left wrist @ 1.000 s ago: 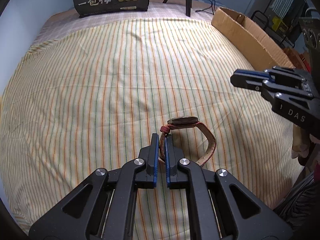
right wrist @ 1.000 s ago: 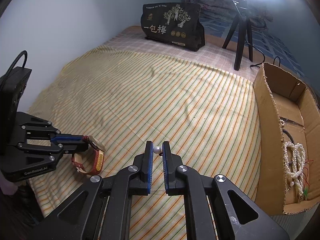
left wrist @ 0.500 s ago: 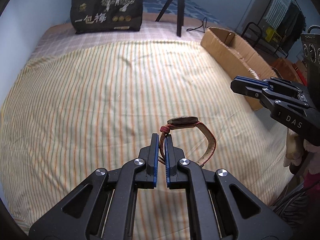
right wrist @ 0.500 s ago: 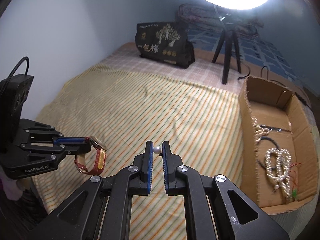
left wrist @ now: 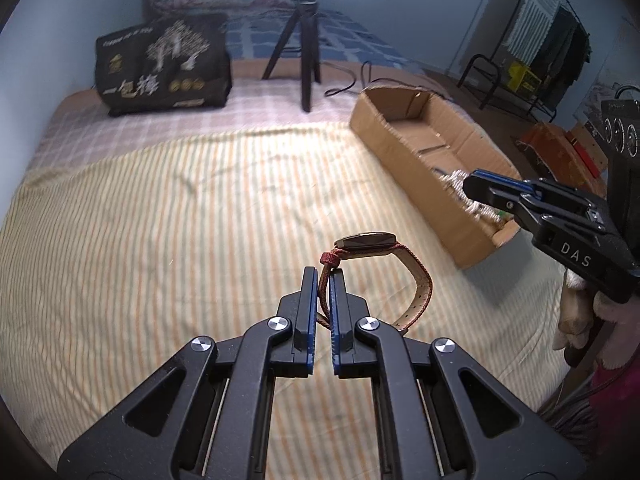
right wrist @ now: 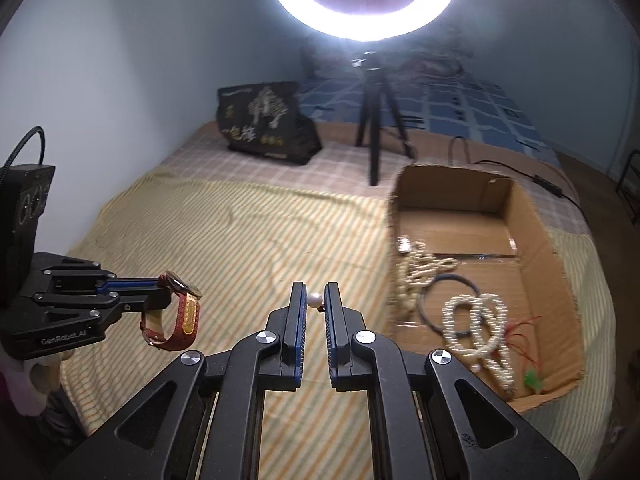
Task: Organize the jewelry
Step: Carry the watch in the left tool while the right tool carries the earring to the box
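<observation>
Left gripper (left wrist: 324, 276), lower centre, angled down over the striped bedspread (left wrist: 160, 220), jaws clamped on the red watch (left wrist: 372, 248) strap. Right gripper (right wrist: 316, 292), likewise tilted, pinches a pearl (right wrist: 314, 300). Cardboard box (right wrist: 532, 216) at right holds pearl strands. Legible: "DAS", "GenRobot.AI".

Both grippers are matte black, angular frames with triangular cut-outs and round silver screw heads at the linkages; the jaws carry thin blue pads. The left gripper (right wrist: 166, 294) bears white "GenRobot.AI" lettering, with a black cable looping from its boxy housing. The right gripper (left wrist: 474, 188) is marked "DAS" in white
</observation>
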Motion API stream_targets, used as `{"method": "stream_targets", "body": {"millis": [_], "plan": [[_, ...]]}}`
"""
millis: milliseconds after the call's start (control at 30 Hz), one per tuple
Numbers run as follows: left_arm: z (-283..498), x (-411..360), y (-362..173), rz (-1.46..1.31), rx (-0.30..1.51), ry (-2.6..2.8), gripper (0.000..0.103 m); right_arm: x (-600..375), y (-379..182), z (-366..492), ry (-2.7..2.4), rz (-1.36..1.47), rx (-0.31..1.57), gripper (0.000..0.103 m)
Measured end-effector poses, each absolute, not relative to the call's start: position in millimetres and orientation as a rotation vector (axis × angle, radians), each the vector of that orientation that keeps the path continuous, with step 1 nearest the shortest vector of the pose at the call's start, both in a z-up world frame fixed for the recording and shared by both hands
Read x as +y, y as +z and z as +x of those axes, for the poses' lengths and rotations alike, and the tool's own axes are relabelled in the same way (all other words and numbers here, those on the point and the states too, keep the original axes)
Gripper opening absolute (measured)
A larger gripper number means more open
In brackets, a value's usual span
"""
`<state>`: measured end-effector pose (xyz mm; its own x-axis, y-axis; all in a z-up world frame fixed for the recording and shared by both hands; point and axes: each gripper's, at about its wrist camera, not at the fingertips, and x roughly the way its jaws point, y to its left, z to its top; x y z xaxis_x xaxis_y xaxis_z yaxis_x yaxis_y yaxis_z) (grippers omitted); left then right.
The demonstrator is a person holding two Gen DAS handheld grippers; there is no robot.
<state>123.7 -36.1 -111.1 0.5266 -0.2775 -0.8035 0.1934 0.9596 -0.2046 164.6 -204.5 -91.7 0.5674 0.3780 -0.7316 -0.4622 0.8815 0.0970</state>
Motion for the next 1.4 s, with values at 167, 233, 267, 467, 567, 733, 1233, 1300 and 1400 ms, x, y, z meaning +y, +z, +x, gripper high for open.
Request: {"method": "stream_targets", "body": {"millis": [167,233,267,467,567,733,1233,1300,1400], "plan": [[145.1,-52.5,-106.9,-0.108,0.969,-0.297,0.003,-230.7,-84.3,172.8,0.443,-0.068,0.812,0.007],[155.1,-60.2,-104.7,-0.106,0.962,-0.3,0.003,-240.7,-82.9,175.9,0.421,-0.055,0.807,0.007],[158.5,-63.8,-103.6,-0.104,0.958,-0.3,0.003,-247.6,-82.3,177.8,0.408,-0.044,0.804,0.007],[188.4,-87.1,-95.4,-0.099,0.931,-0.308,0.003,-273.8,-85.3,186.0,0.352,-0.018,0.806,0.007],[202.6,-100.5,-91.5,-0.096,0.922,-0.318,0.004,-283.4,-87.1,188.4,0.333,-0.01,0.808,0.007],[224.4,-123.1,-87.0,-0.076,0.899,-0.321,0.004,-296.0,-88.9,189.8,0.308,-0.003,0.807,0.007],[274.9,-160.9,-88.1,-0.069,0.892,-0.344,0.004,-310.8,-93.9,199.5,0.241,-0.021,0.811,0.007],[277.2,-163.9,-89.1,-0.069,0.895,-0.346,0.004,-311.5,-95.7,201.3,0.235,-0.021,0.816,0.007],[279.6,-166.6,-91.3,-0.069,0.898,-0.345,0.004,-310.9,-97.4,203.2,0.228,-0.027,0.821,0.007]]}}
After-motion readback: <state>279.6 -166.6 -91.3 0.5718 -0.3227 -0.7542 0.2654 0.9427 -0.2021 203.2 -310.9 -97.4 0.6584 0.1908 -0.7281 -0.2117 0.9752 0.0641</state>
